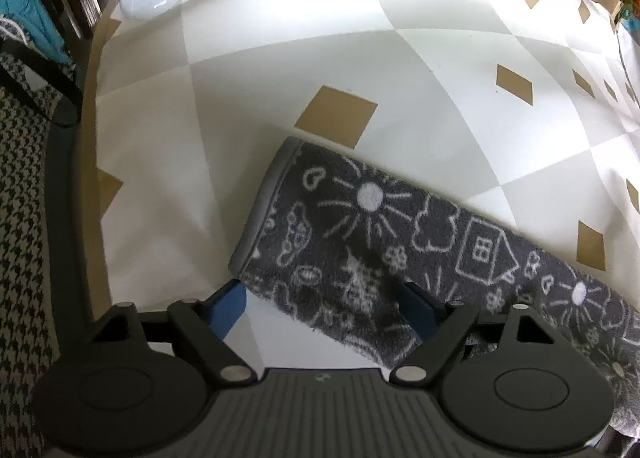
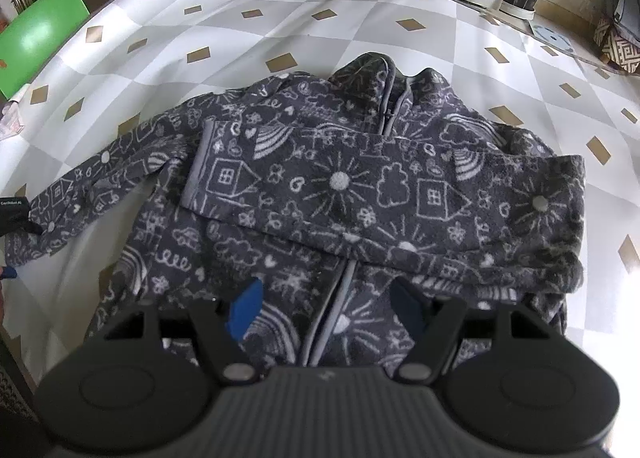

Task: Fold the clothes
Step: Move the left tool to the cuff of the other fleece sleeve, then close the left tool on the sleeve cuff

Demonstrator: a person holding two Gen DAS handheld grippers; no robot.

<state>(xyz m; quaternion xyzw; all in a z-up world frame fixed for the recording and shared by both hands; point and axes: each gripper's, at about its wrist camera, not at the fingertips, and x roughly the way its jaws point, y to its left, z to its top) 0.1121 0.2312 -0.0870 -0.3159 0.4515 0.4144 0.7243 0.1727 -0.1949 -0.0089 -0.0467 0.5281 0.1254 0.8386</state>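
Over sleeve cuff, left tongs spread; over jacket, right tongs spread, empty.

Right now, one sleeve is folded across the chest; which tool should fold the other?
Left. The left tool straddles the outstretched sleeve's cuff, open. The right tool hangs over the jacket's zipper.

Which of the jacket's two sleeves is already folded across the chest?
The sleeve on the picture's right lies across the jacket front, cuff near the middle. The other sleeve stretches out sideways onto the tablecloth.
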